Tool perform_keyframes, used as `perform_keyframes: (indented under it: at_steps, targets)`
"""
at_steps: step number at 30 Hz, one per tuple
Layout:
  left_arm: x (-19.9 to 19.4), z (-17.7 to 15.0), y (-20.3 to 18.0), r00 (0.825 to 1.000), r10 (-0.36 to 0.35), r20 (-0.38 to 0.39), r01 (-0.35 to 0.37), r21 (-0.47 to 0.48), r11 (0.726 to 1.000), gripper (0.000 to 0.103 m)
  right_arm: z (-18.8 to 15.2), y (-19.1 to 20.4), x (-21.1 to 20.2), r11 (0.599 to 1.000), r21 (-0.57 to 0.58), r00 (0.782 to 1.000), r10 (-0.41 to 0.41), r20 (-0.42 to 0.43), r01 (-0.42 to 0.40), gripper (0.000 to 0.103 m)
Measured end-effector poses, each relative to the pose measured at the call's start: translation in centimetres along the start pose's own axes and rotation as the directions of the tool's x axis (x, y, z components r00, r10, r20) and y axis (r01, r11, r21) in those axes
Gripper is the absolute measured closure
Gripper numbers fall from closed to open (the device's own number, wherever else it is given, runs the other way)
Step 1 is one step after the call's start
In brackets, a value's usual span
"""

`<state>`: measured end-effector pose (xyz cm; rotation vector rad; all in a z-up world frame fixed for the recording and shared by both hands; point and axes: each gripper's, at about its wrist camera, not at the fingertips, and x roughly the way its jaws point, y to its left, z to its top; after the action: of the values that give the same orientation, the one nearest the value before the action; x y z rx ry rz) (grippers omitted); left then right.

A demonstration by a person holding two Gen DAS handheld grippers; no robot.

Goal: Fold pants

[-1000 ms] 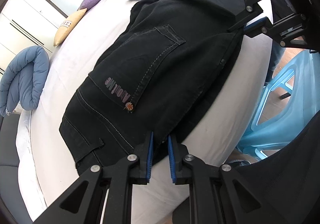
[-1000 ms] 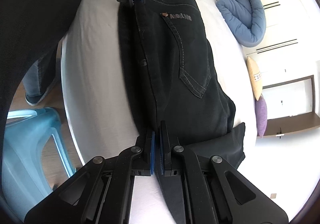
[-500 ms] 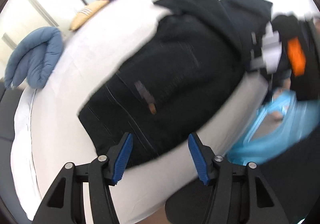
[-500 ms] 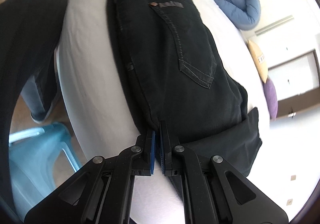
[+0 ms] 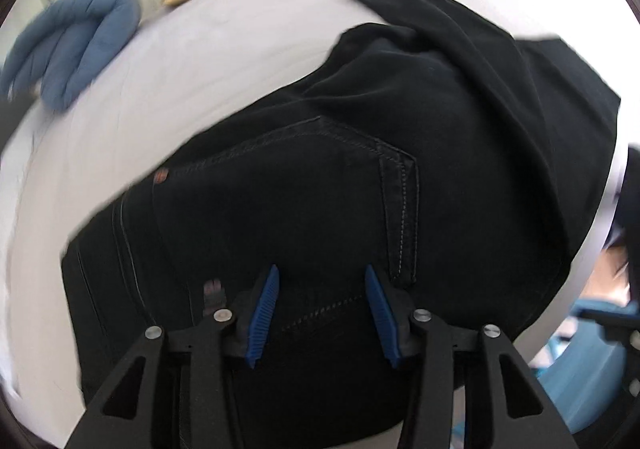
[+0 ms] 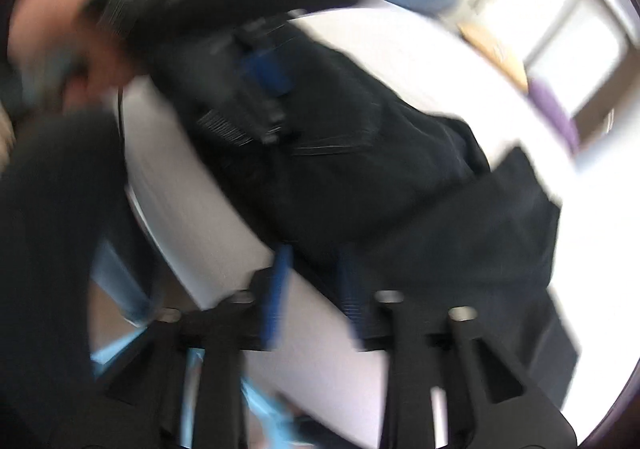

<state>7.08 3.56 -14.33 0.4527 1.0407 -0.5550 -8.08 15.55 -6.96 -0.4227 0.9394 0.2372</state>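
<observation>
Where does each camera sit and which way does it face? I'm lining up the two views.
Left wrist: rides the left tool, looking steeply down past its blue pads, whose jaws are closing, onto the black pants on the white bed.
Right wrist: rides the right tool, blurred, jaws opening, at the pants' edge; the left tool and the person's dark sleeve show.
Shared: pants, bed, blue quilt.

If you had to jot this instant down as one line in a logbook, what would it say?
task: fold pants | pants: black, folded on white bed | left tool: open over pants, closing, gripping nothing | right tool: opening at pants' edge, blurred
</observation>
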Motion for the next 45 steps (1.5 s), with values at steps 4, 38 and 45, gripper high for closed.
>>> perform_keyframes:
  at_steps: [4,38,45]
  targets:
    - [0.1,-0.7,0.0,1.000,-0.005,0.010,0.006,-0.055,0.998,0.054,0.5,-9.6,-1.7,0.954,0.299,0.997,0.008,0.079,-0.032,0.009]
    - [0.6,-0.7,0.0,1.000,0.016,-0.002,-0.017,-0.105,0.994,0.054,17.4,-40.2,25.2,0.721,0.632,0.936,-0.066,-0.345,0.284,0.098]
    - [0.6,-0.7,0.0,1.000,0.020,-0.002,-0.020,-0.110,0.994,0.054,11.7,-44.3,15.2,0.567,0.817,0.995,-0.073,-0.075,0.103,0.099]
